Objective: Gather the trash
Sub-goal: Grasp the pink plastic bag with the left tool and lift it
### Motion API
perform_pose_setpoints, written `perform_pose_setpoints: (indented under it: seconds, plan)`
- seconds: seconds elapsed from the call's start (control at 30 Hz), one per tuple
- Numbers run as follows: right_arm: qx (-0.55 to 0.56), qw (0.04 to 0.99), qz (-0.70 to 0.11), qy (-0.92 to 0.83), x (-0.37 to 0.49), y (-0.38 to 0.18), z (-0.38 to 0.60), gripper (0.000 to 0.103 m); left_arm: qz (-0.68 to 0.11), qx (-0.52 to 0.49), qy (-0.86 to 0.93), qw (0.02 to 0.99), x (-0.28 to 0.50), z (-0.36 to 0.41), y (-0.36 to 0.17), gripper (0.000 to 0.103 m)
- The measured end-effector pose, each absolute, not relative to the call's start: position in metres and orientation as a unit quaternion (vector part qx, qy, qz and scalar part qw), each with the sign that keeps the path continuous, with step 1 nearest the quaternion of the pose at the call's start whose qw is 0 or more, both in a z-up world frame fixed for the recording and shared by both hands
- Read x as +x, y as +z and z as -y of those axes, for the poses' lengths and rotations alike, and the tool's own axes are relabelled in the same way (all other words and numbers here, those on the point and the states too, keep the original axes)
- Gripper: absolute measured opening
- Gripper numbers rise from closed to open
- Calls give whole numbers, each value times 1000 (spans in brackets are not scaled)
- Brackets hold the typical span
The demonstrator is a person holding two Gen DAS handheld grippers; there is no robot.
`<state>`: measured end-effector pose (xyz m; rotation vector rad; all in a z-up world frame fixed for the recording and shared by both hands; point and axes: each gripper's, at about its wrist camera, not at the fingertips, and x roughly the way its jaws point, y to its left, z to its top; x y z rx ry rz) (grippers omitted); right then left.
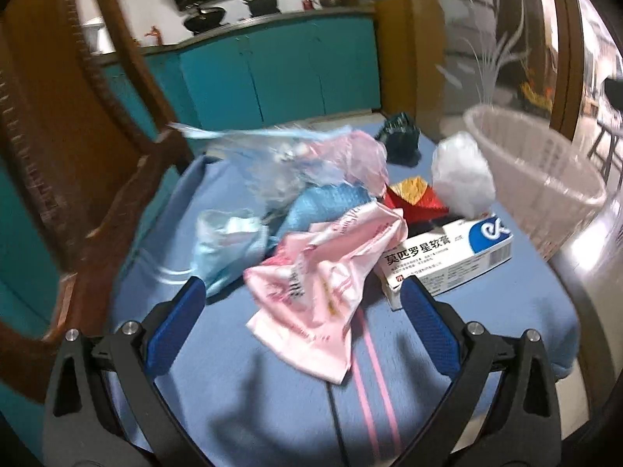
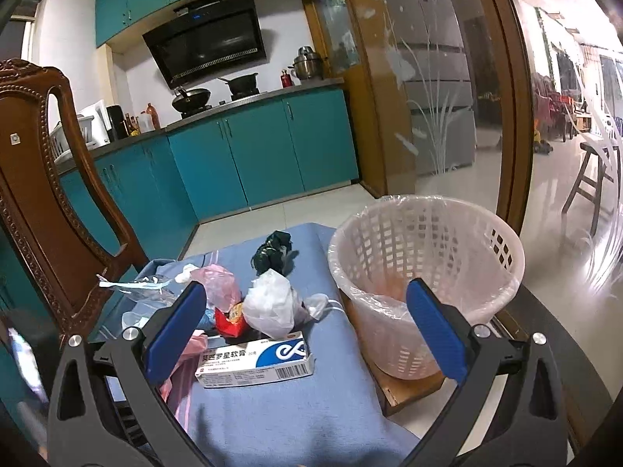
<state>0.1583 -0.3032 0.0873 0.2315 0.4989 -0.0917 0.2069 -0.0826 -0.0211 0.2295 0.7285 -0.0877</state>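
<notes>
Trash lies on a blue cloth (image 1: 272, 408). A crumpled pink wrapper (image 1: 323, 272) lies just ahead of my open, empty left gripper (image 1: 301, 288). A white and blue ointment box (image 1: 447, 257) sits to its right, also in the right wrist view (image 2: 257, 362). Behind are a red wrapper (image 1: 412, 198), a white bag (image 2: 272, 307), a dark green wad (image 2: 274, 251), a pale pink bag (image 2: 222, 284) and clear blue plastic (image 1: 229, 241). My right gripper (image 2: 307, 292) is open and empty, above the box and beside the pink basket (image 2: 428, 272).
The pink mesh basket, lined with a clear bag, stands on a wooden stool (image 2: 405, 393) right of the cloth. A carved wooden chair (image 2: 43, 179) stands at the left. Teal kitchen cabinets (image 2: 253, 155) lie behind, and a glass door (image 2: 436, 89) at the right.
</notes>
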Motion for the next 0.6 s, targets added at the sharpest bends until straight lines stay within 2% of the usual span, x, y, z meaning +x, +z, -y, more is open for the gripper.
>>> perform_pose_setpoints:
  seconds: [0.07,0.13,0.2,0.3,0.43,0.6]
  plan:
    - [113,960,-253,-43,160,85,305,100,-361,126,-42,923,218,88,-31,97]
    - [108,958,-264,-38,165,81,305,100,-376,129,-47,917,228,91,-40,79]
    - [100,955,-277,-24,170,77,304,100,-401,119,-56,907,238,89,-48,31]
    - [67,947,-314,-3,186,66,300,100,-413,87,-57,905,238,79,-38,21]
    - [36,915,-399,43,220,36,296,100,-363,30,-64,929,206,55,18,21]
    - [83,878,-462,97,256,0,303,100,-301,-22,-42,953,172,16,63,21]
